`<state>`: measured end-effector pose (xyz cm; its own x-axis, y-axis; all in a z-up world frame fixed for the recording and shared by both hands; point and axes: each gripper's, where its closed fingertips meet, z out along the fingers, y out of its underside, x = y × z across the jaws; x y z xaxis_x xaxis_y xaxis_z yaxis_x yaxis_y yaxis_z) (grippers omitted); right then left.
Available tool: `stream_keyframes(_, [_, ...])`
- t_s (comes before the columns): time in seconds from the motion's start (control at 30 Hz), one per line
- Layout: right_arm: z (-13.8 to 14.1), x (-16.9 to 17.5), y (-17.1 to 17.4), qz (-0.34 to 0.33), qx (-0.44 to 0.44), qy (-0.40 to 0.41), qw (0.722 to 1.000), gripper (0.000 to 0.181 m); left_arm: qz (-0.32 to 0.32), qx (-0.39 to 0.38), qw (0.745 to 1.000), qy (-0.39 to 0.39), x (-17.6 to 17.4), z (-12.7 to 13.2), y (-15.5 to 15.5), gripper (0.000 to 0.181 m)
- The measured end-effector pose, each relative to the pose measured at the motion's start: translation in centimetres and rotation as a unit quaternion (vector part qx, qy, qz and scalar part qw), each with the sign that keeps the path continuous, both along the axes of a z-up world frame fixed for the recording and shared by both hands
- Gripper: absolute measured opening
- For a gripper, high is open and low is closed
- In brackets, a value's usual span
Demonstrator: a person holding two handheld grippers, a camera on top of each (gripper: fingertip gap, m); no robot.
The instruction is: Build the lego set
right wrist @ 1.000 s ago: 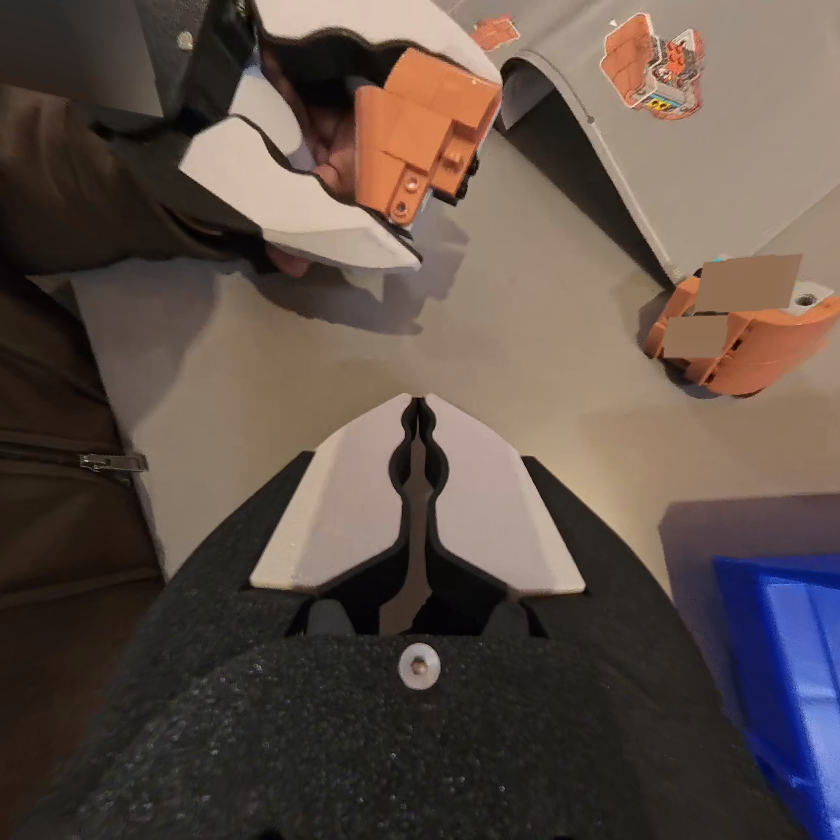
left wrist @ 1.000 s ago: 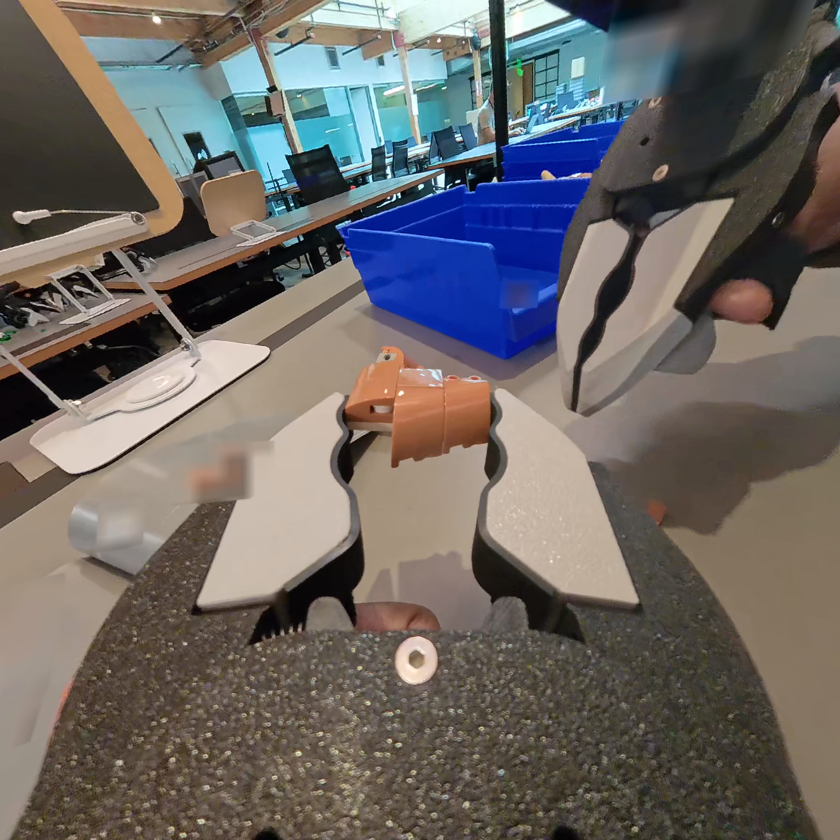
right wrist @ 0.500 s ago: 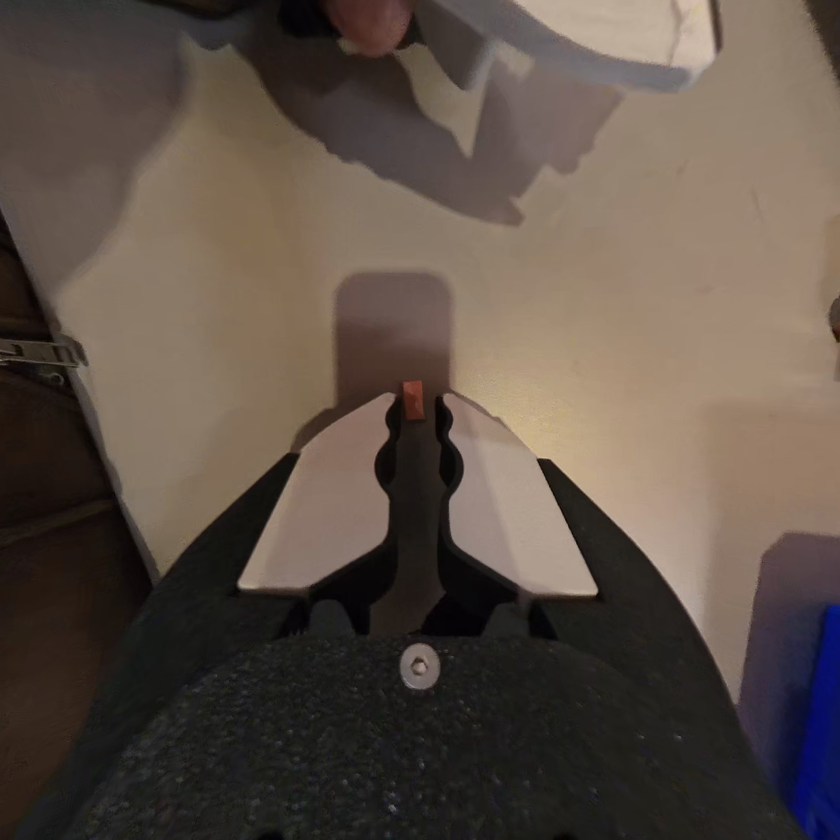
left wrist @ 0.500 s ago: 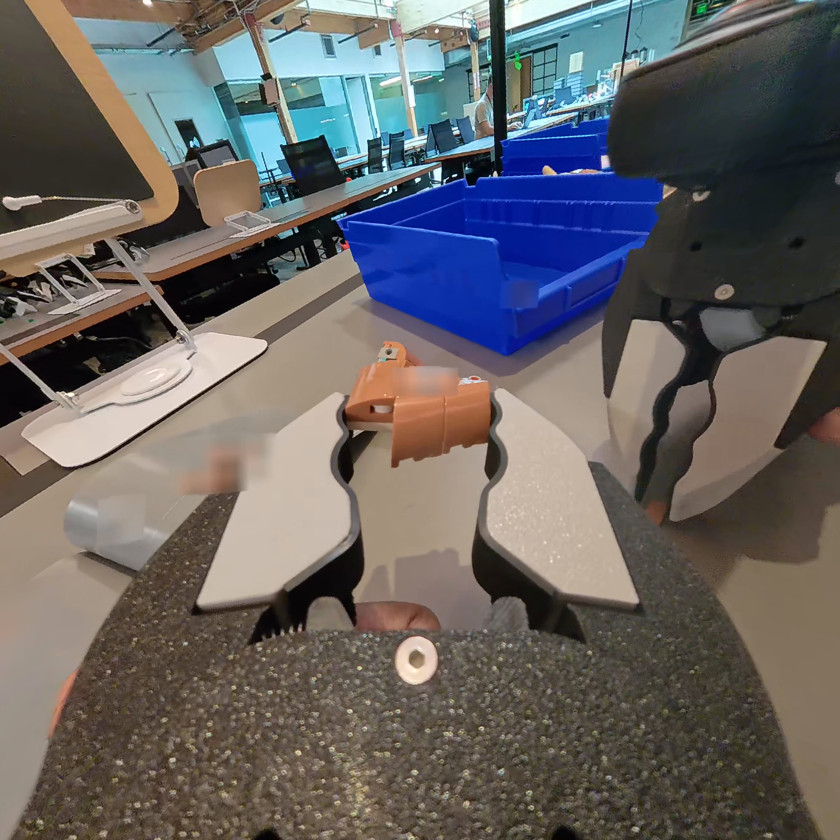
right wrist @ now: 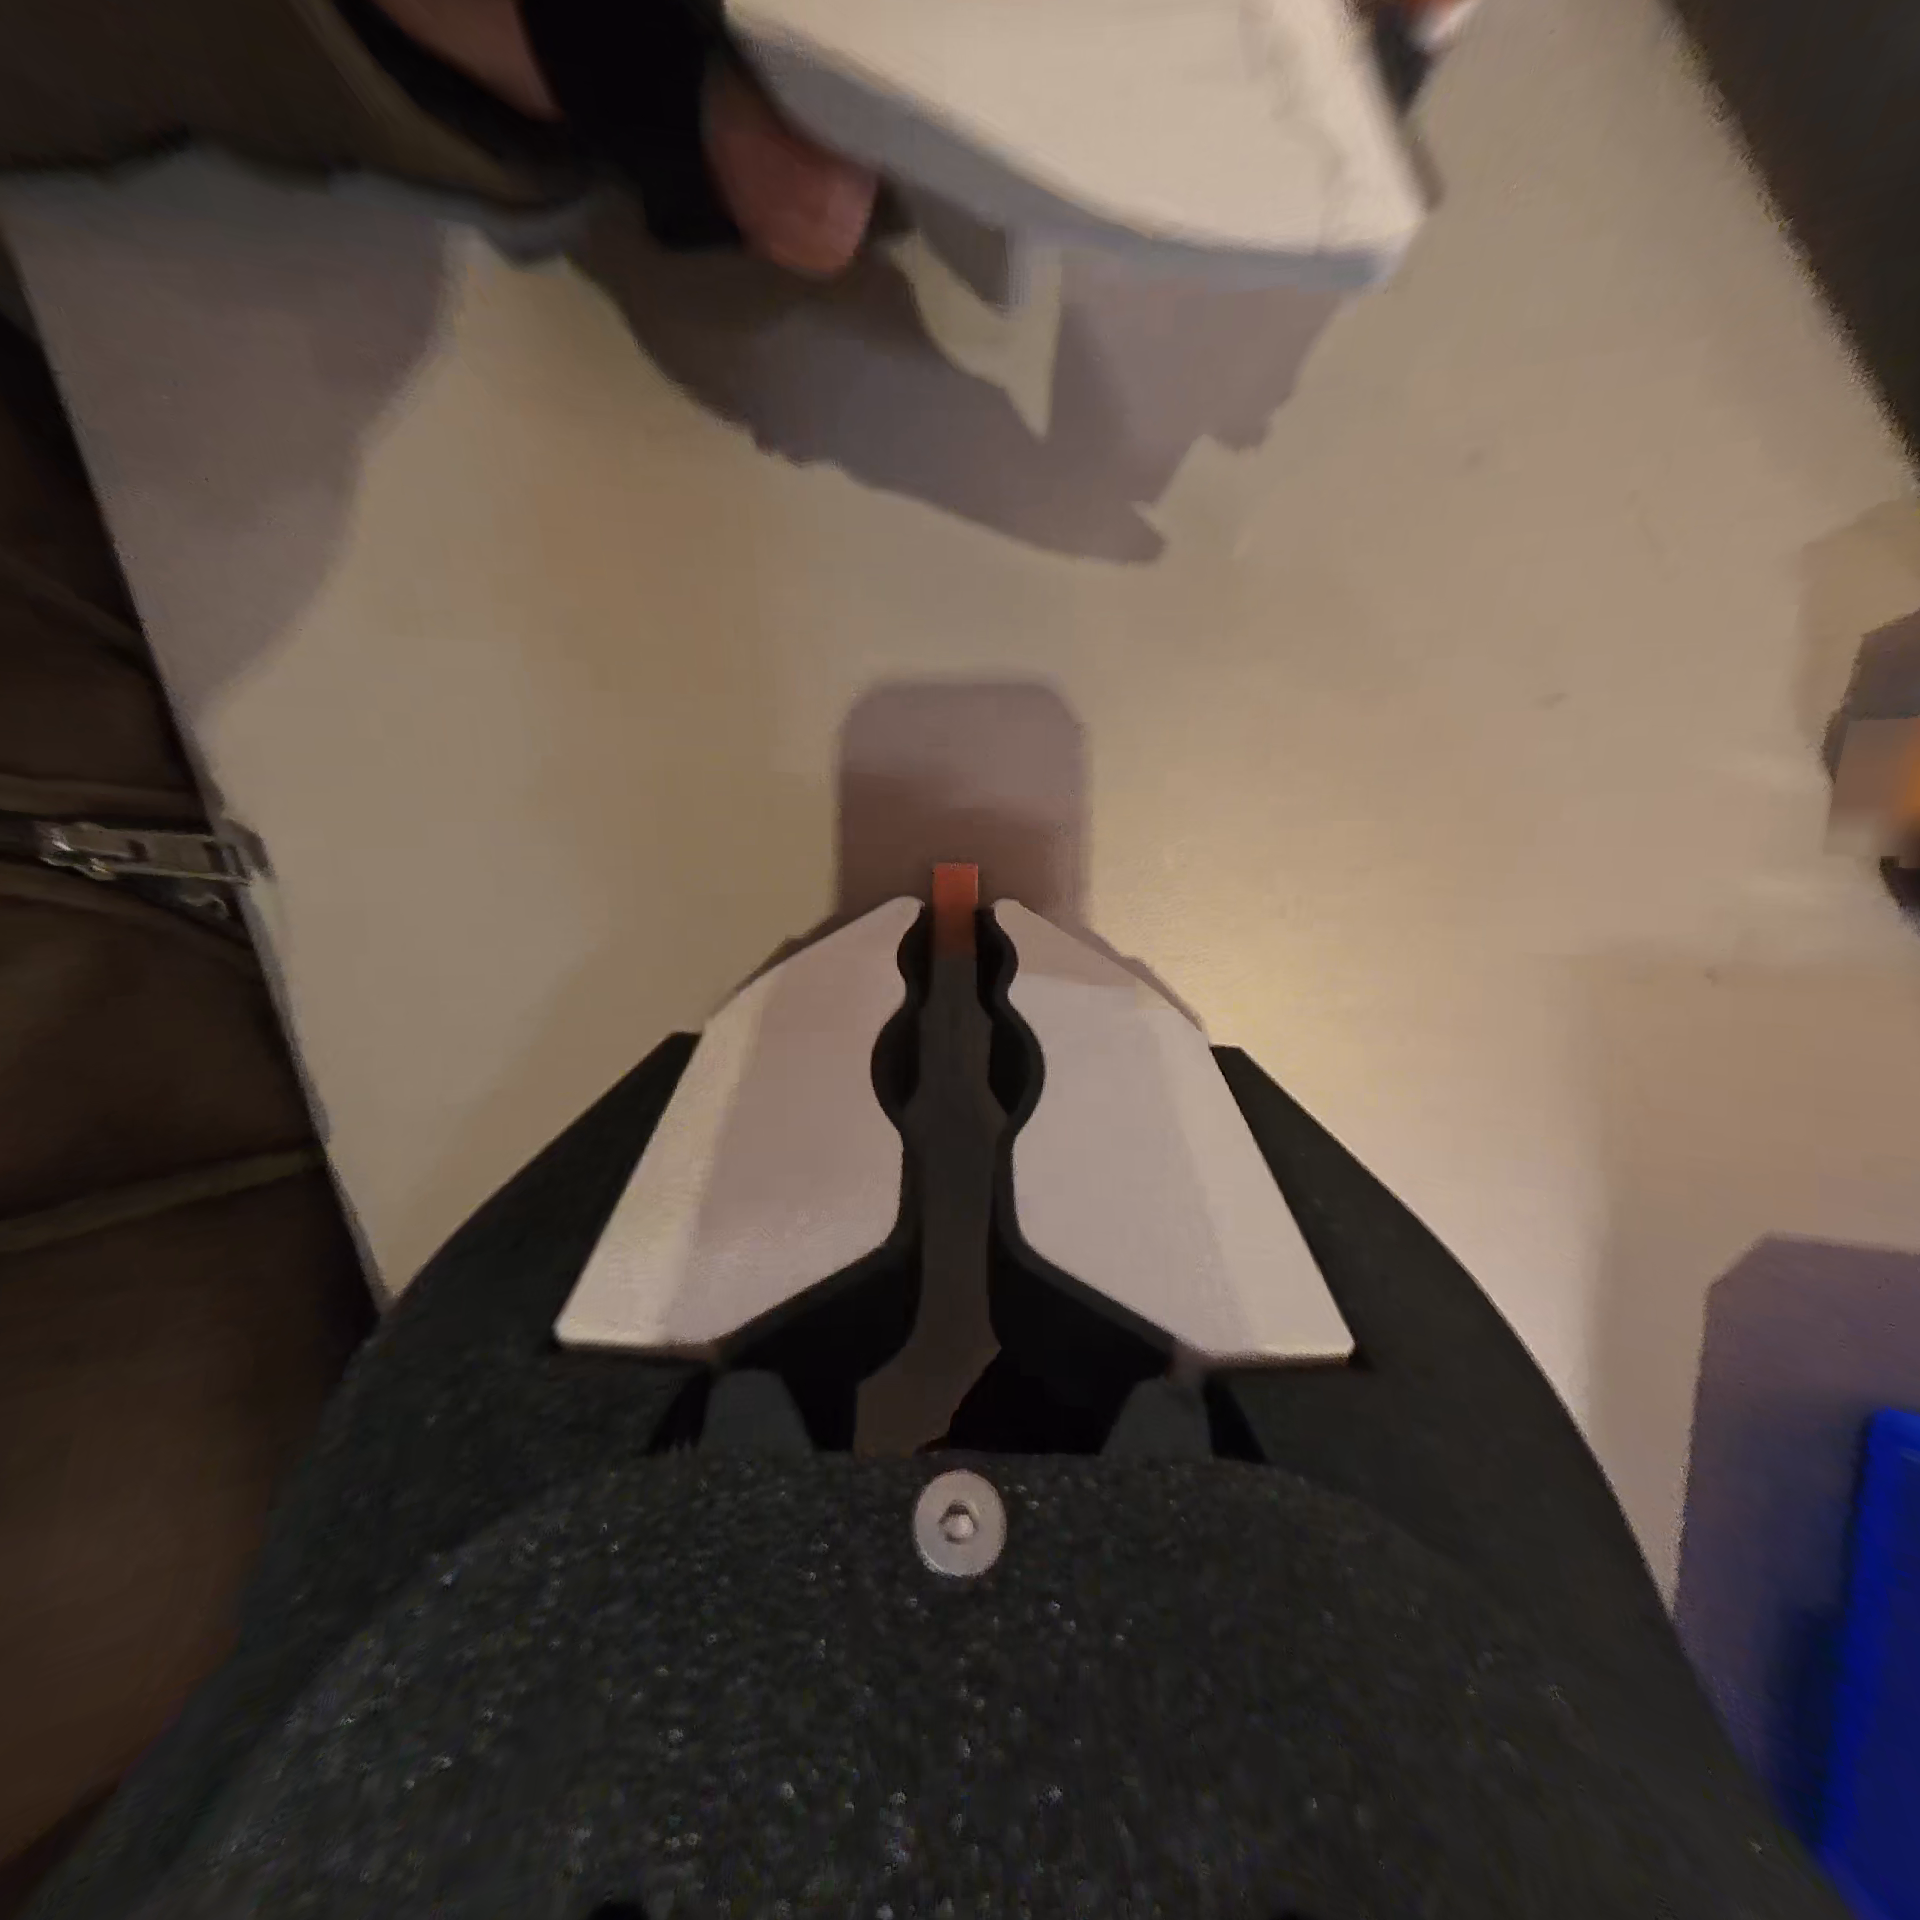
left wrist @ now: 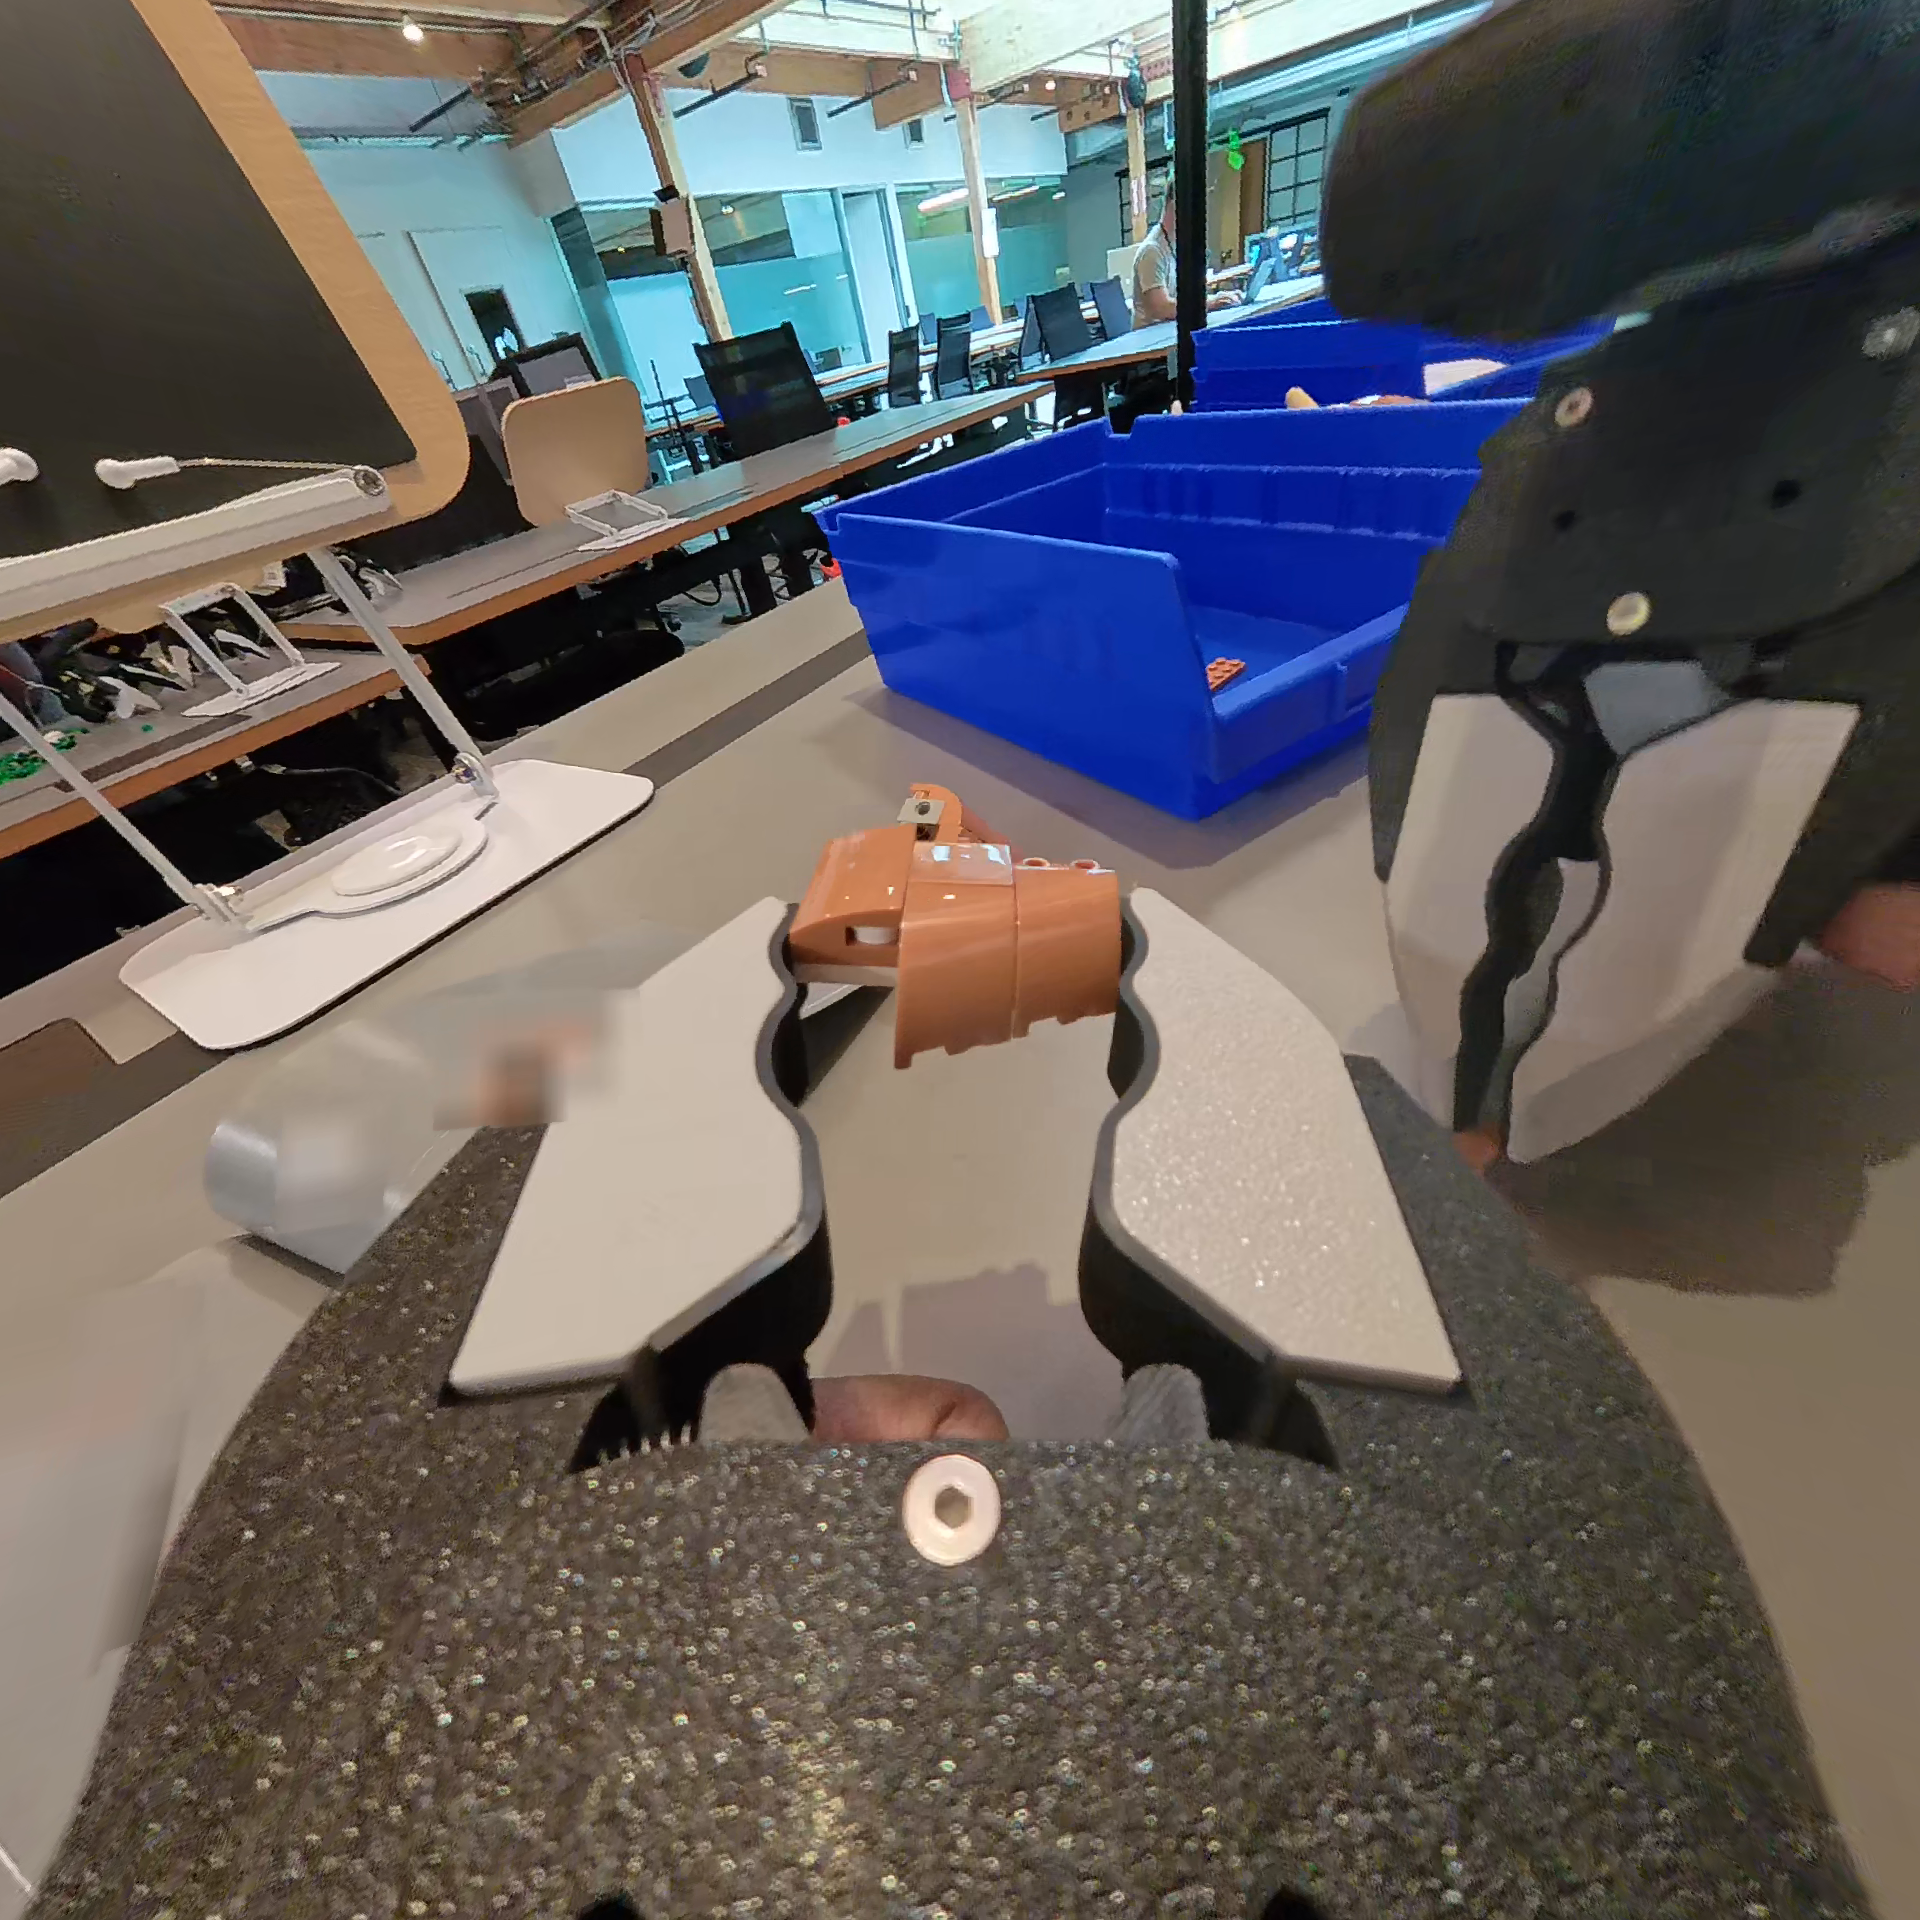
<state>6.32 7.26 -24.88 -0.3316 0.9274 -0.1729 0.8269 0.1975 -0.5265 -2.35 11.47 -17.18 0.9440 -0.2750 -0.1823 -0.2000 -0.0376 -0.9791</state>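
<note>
1. Left gripper (left wrist: 951, 935): clamped on the orange lego assembly (left wrist: 961, 940), which sits between its two fingertips at the 12 o'clock end of the fingers. The assembly is held clear above the grey table (left wrist: 727, 748).
2. Orange lego assembly: curved orange shells with a small grey part on top and studs showing at its 1 o'clock corner.
3. Right gripper (right wrist: 954, 909): clenched on a small orange piece (right wrist: 955, 902). The piece stands at the very fingertips and pokes out toward 12 o'clock. The right wrist view is motion-blurred, so the shape of the piece cannot be told.
4. In the left wrist view, the right gripper (left wrist: 1486, 1127) appears at 3 o'clock, pointing down at the table, with the orange piece (left wrist: 1477, 1143) at its tips. Whether the tips touch the table cannot be told.
5. Blue bin (left wrist: 1039, 613): stands on the table at 1 o'clock behind the assembly, with a small orange plate (left wrist: 1226, 673) inside it. More blue bins stand behind it.
6. White stand (left wrist: 395, 883): rests on the table at 10 o'clock.
7. Grey booklet (left wrist: 301, 1164): lies rolled at 9 o'clock, just beside the left gripper's finger.
</note>
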Motion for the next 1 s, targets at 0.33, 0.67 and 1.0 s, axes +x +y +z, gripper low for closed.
stream_keyframes(0.33, [9.6,-6.0,2.0,-0.07,-0.041,0.131,0.988,0.008,0.1,0.016,0.995,-0.021,-1.6,0.6,-0.1,0.056])
stream_keyframes(0.67, [10.4,-8.4,1.8,-0.072,-0.024,0.123,0.99,0.008,0.111,0.037,0.992,-0.05,-1.3,1.3,-0.8,0.056])
stream_keyframes(1.0, [10.5,-8.6,1.6,-0.072,-0.027,0.119,0.99,0.008,0.09,0.053,0.992,-0.076,-0.9,1.8,-1.0,0.056])
